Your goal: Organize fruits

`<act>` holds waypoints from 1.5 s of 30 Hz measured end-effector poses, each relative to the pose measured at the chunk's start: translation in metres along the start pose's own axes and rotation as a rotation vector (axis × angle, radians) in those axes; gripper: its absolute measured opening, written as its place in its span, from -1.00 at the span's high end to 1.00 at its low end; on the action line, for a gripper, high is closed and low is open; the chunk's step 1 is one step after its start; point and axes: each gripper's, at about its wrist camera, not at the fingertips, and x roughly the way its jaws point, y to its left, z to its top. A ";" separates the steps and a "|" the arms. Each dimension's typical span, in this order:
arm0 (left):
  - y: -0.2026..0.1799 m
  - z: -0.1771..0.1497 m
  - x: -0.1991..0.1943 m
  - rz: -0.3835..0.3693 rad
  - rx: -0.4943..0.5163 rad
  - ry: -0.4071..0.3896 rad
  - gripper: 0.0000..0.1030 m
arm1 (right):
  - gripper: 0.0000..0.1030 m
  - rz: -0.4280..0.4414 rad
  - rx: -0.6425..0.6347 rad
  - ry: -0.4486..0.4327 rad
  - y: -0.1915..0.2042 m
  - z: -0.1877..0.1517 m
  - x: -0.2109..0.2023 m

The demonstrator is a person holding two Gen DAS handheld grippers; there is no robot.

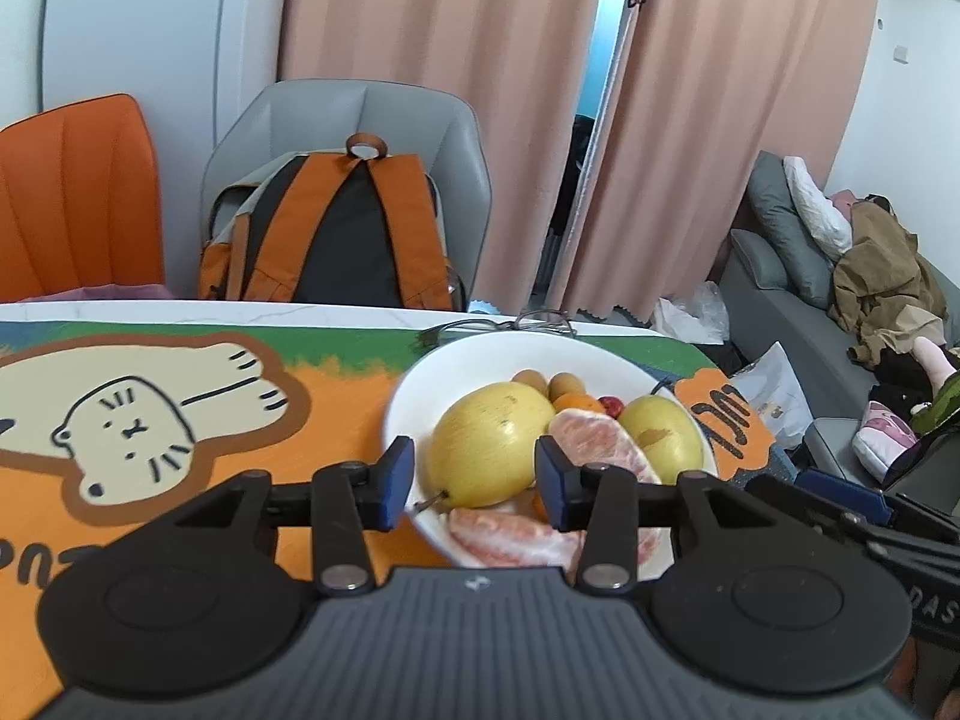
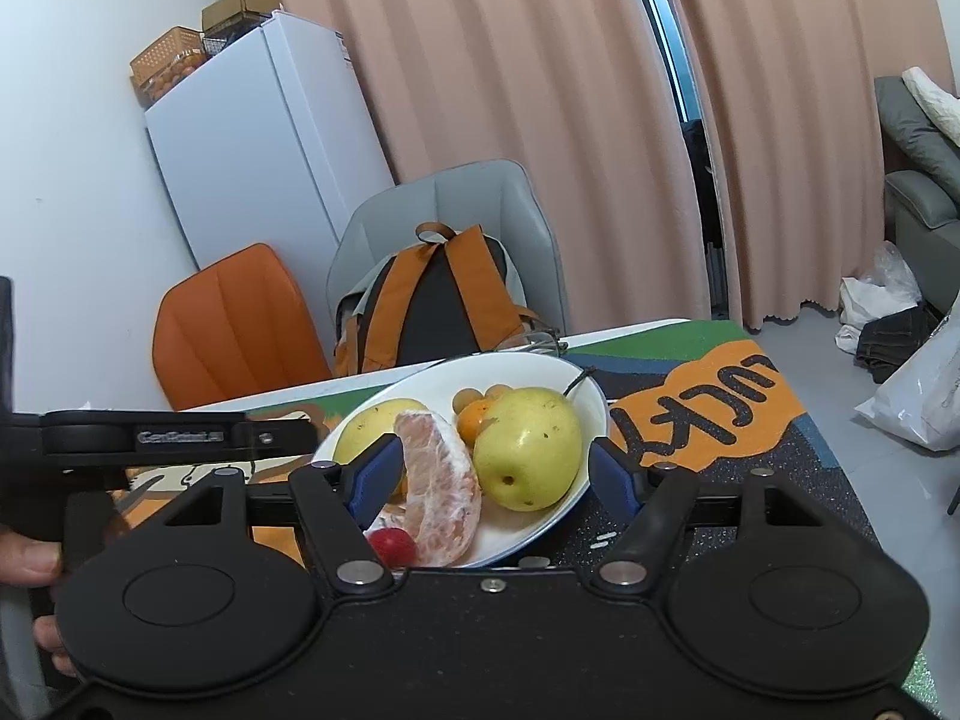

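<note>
A white bowl (image 1: pixel 408 384) (image 2: pixel 591 414) on the table holds two yellow pears (image 1: pixel 489 441) (image 2: pixel 528 450), peeled pomelo segments (image 1: pixel 591 438) (image 2: pixel 441 480), an orange (image 1: pixel 579 402), small brown fruits (image 1: pixel 567 384) and a red one (image 2: pixel 393 546). My left gripper (image 1: pixel 474 480) is open, its fingers straddling the nearer pear at the bowl's near rim. My right gripper (image 2: pixel 492 480) is open, its fingers either side of a pomelo segment and the other pear. The left gripper's arm (image 2: pixel 174 435) shows at the left of the right wrist view.
The table wears an orange and green cartoon mat (image 1: pixel 180 396) (image 2: pixel 720 414). Eyeglasses (image 1: pixel 498 324) lie behind the bowl. A grey chair with an orange backpack (image 1: pixel 336 240) and an orange chair (image 1: pixel 78 198) stand behind. A sofa (image 1: pixel 840 312) is at the right.
</note>
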 end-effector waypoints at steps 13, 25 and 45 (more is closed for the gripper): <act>0.027 -0.017 -0.041 0.073 -0.042 0.010 -0.36 | -0.35 0.019 -0.021 0.039 0.009 -0.005 0.009; 0.040 -0.019 -0.077 0.105 -0.043 -0.018 -0.66 | -0.67 0.088 -0.021 0.042 0.027 0.005 -0.010; 0.064 -0.046 -0.127 0.101 -0.116 -0.038 -0.92 | -1.00 0.114 -0.042 0.050 0.066 -0.004 -0.058</act>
